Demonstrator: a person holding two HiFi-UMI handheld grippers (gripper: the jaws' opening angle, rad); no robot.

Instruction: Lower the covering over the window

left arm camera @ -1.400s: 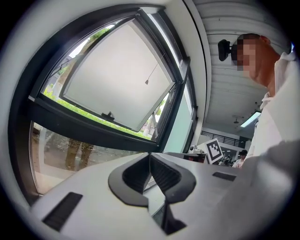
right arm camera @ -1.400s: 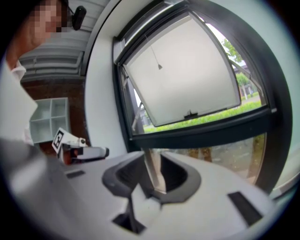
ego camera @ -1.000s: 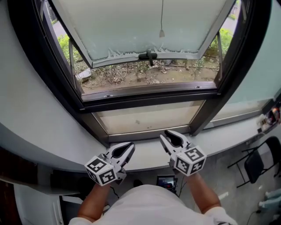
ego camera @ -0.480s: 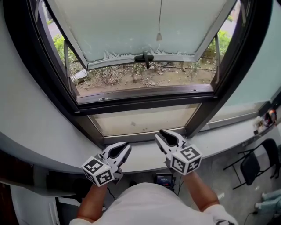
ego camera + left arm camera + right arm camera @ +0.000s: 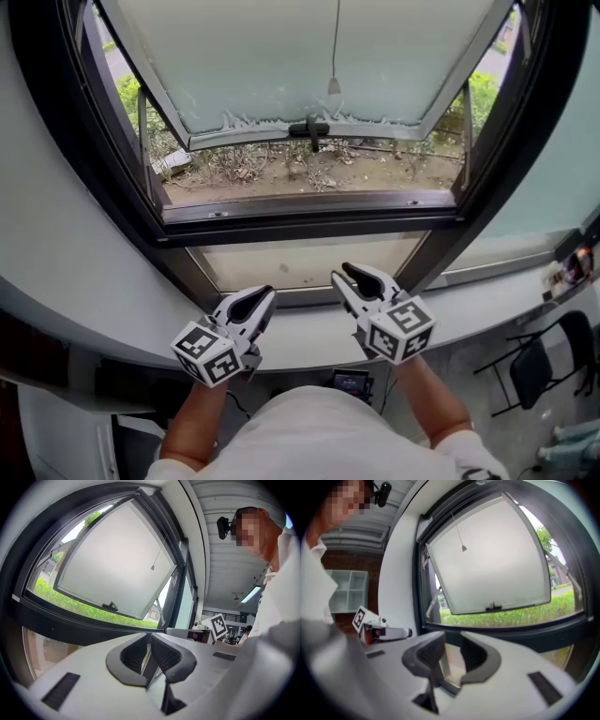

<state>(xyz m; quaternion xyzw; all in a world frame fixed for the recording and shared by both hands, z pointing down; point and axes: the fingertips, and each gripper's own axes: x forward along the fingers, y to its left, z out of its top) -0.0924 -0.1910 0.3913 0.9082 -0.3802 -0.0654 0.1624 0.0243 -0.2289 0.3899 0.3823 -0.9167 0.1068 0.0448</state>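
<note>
Nearest, below the ledge on the right, a dark folding chair (image 5: pixel 542 364) stands on a grey floor. Both forearms reach forward from the person's white shirt (image 5: pixel 309 436), side by side and roughly level, with the marker cubes toward the body.

The left gripper (image 5: pixel 265 294) (image 5: pixel 149 654) has its jaws closed together with nothing between them. The right gripper (image 5: pixel 340 273) (image 5: pixel 452 656) has its jaws spread wide and is empty. Both tips hang over the white windowsill (image 5: pixel 487 314), which runs left to right.

Beyond the sill rises the dark window frame (image 5: pixel 309 225). Its frosted sash (image 5: pixel 272 56) is swung outward at the bottom, and a black handle (image 5: pixel 310 128) sits on its lower rail. Bare soil and shrubs (image 5: pixel 309 171) lie outside.

The pull cord (image 5: pixel 334 86) (image 5: pixel 153 567) (image 5: pixel 463 548) hangs in front of the sash. Its long axis runs straight up and down, with the small weighted end lowest, just above the handle. It is well apart from both grippers.
</note>
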